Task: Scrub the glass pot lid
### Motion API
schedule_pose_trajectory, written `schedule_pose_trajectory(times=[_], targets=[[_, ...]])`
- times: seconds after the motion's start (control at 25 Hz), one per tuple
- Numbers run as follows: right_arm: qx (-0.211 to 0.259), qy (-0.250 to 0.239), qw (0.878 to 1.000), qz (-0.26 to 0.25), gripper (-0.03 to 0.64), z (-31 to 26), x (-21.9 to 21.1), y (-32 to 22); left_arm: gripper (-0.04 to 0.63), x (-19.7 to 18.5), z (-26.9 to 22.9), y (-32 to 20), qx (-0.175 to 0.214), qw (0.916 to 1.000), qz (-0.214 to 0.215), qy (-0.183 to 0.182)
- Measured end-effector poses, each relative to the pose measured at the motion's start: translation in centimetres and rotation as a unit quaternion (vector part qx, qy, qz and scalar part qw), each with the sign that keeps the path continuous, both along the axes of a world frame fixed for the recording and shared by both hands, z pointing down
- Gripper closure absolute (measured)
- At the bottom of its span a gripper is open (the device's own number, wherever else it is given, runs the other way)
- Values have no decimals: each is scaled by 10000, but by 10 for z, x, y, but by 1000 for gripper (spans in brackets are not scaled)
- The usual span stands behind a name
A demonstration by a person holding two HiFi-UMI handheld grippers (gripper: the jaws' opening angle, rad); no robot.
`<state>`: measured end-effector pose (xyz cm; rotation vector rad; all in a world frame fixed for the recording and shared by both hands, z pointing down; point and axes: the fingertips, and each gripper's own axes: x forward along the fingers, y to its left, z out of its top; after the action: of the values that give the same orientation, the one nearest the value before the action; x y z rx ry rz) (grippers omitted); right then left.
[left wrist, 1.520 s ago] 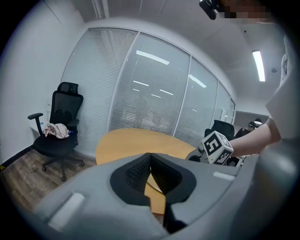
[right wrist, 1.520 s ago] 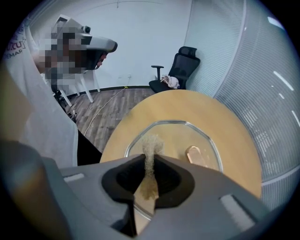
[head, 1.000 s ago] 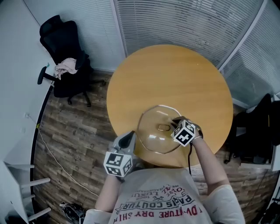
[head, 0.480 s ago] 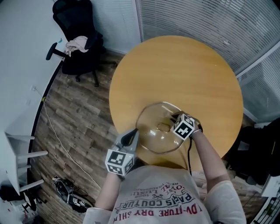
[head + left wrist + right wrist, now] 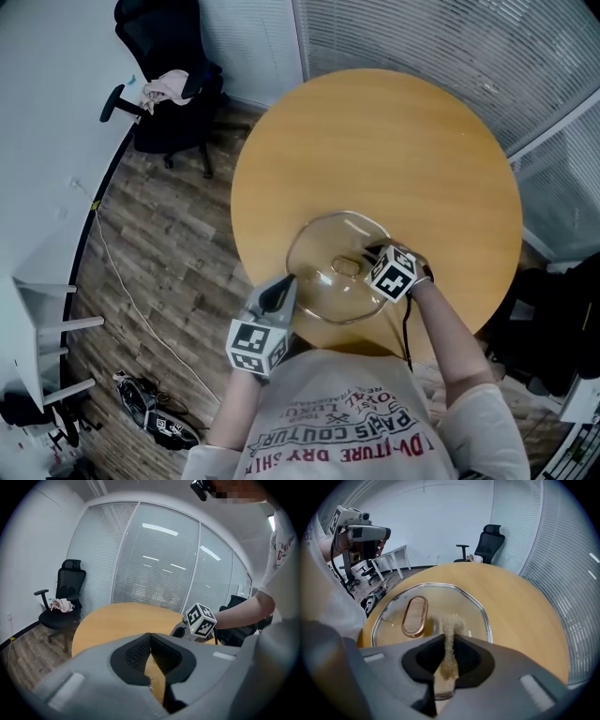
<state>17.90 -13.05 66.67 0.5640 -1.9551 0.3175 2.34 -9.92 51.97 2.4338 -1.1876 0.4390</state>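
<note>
The glass pot lid (image 5: pixel 328 246) lies at the near side of the round wooden table (image 5: pixel 394 141); it has a metal rim and an oval copper-coloured knob (image 5: pixel 415 616). My left gripper (image 5: pixel 285 287) is shut on the lid's near-left rim, and a sliver of the lid (image 5: pixel 154 677) shows between its jaws. My right gripper (image 5: pixel 373 255) is shut on a tan scrub pad (image 5: pixel 451 637). The pad's tip rests on the glass (image 5: pixel 440 597) just right of the knob. In the left gripper view the right gripper's marker cube (image 5: pixel 200 620) sits over the lid's far side.
A black office chair (image 5: pixel 173 89) with a cloth on its seat stands beyond the table's far left. Blind-covered glass walls (image 5: pixel 450 37) run behind the table. A cable (image 5: pixel 122 309), shoes (image 5: pixel 155 422) and white furniture (image 5: pixel 37 309) lie on the floor at left, a dark bag (image 5: pixel 553 319) at right.
The head view swung left early on. The lid has shifted slightly up and left on the table. Both grippers keep their holds, and the pad stays beside the knob.
</note>
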Motion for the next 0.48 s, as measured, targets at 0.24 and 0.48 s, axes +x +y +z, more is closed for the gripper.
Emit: schedule_pose_trajectory(times=[0.24,0.48], targets=[[10,95,9994,340,563,-2,3,15,588,-4,-5,3,19,9998,193,4],[-96,127,9947,1013,563,-2,0,36,588,-16,-5,7,5,9988,487,11]])
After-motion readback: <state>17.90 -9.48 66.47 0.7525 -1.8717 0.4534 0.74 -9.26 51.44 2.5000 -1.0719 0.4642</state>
